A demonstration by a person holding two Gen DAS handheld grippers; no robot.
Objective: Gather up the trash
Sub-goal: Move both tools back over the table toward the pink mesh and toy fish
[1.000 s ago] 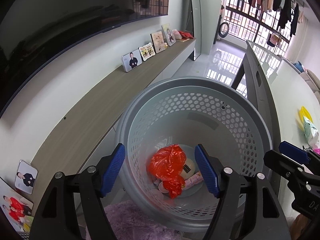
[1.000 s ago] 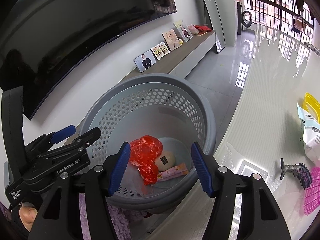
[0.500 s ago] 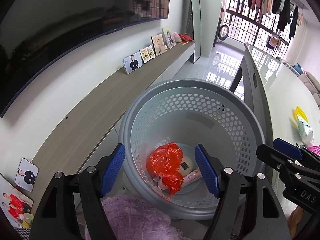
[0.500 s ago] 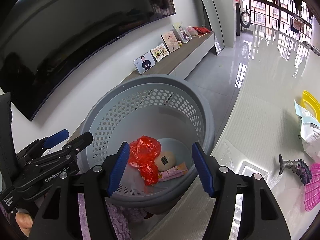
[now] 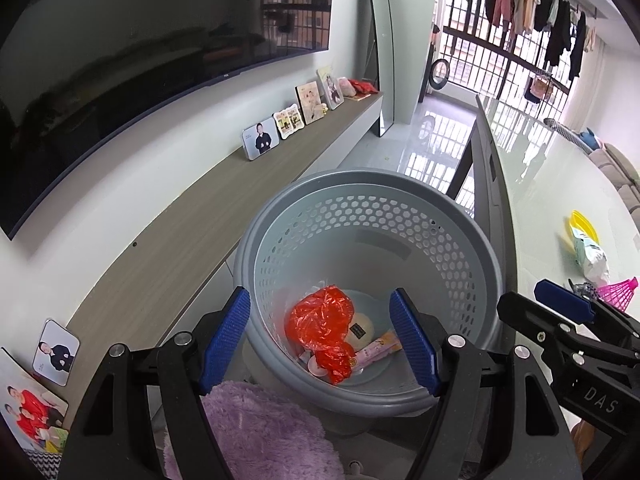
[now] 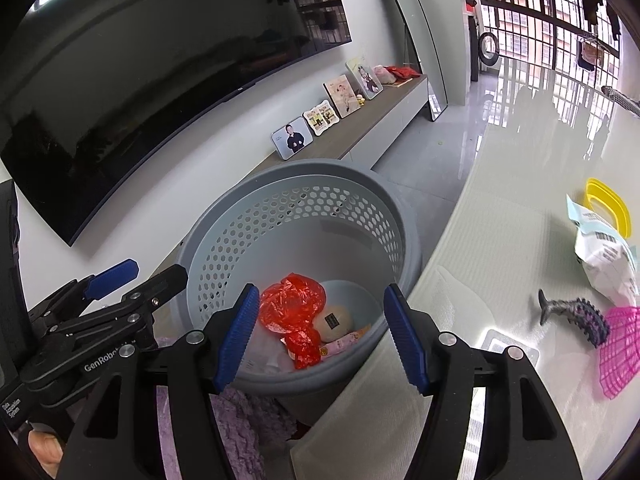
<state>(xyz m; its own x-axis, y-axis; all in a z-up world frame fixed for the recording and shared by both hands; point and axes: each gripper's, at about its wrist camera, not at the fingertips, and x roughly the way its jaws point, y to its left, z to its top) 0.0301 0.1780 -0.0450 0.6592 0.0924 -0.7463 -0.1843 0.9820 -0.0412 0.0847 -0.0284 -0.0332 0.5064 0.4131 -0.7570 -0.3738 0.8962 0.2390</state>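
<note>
Left wrist view shows the basket (image 5: 460, 216) sitting lower and smaller than a second ago, both the left gripper (image 5: 322, 342) and right gripper (image 6: 320, 338) with jaws apart, empty, above the red bag (image 5: 320, 320).

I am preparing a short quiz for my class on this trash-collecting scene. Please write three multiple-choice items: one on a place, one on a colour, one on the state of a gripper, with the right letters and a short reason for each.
1. Where does the crumpled plastic bag lie?
A. on the table
B. at the bottom of the grey basket
C. on the wooden shelf

2. What colour is that bag?
A. red
B. green
C. white

3. How is the left gripper?
A. shut on the bag
B. shut on the basket rim
C. open, holding nothing

Answers:
1 B: both wrist views show the bag inside the basket, beside a pink packet.
2 A: it is bright red in both views.
3 C: its blue fingers stand apart above the basket with nothing pressed between them.
</note>
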